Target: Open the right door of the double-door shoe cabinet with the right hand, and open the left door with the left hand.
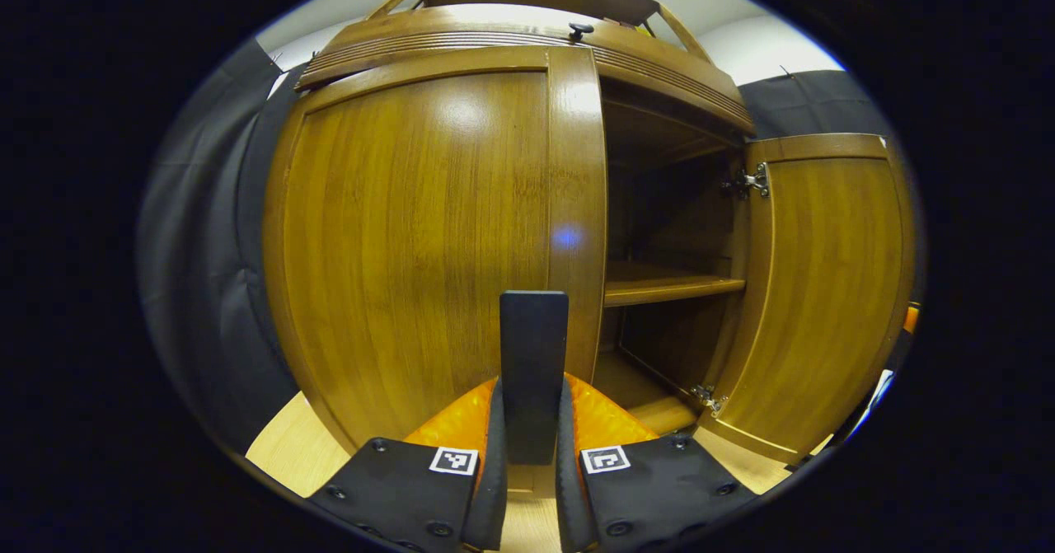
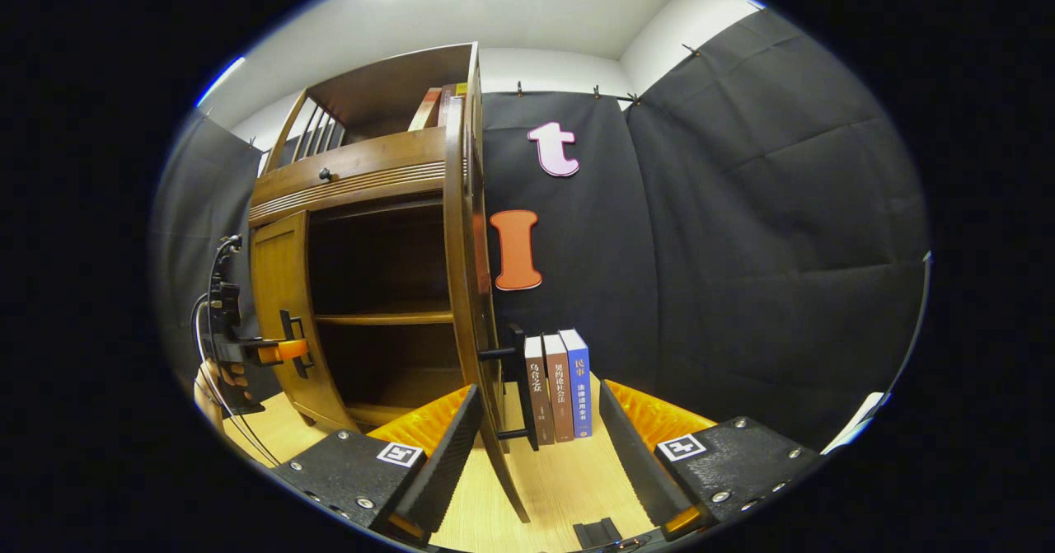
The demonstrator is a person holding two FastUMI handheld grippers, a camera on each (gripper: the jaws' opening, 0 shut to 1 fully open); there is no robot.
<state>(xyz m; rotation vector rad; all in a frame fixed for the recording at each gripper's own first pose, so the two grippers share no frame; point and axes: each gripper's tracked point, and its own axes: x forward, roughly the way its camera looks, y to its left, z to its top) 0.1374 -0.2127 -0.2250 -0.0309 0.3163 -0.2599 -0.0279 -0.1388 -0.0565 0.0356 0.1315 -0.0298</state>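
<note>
Left gripper [image 1: 533, 433]: fingers clamped on the black handle [image 1: 533, 372] of the closed left door [image 1: 416, 240].
Right gripper [image 2: 536, 442]: fingers spread wide, the swung-open right door [image 2: 463, 289] edge-on between them, untouched.
Books [image 2: 560, 388]: just behind that door's handle [image 2: 513, 392].
Cabinet [image 2: 363, 182]: right half open, shelf [image 1: 668, 288] bare.

Black quilted cloth [image 2: 742, 231] hangs from hooks as the booth wall. Above it, a white wall [image 2: 577, 67] meets a white ceiling [image 2: 494, 1]. The light wooden surface [image 2: 569, 479] carries three upright books [image 2: 560, 388].
</note>
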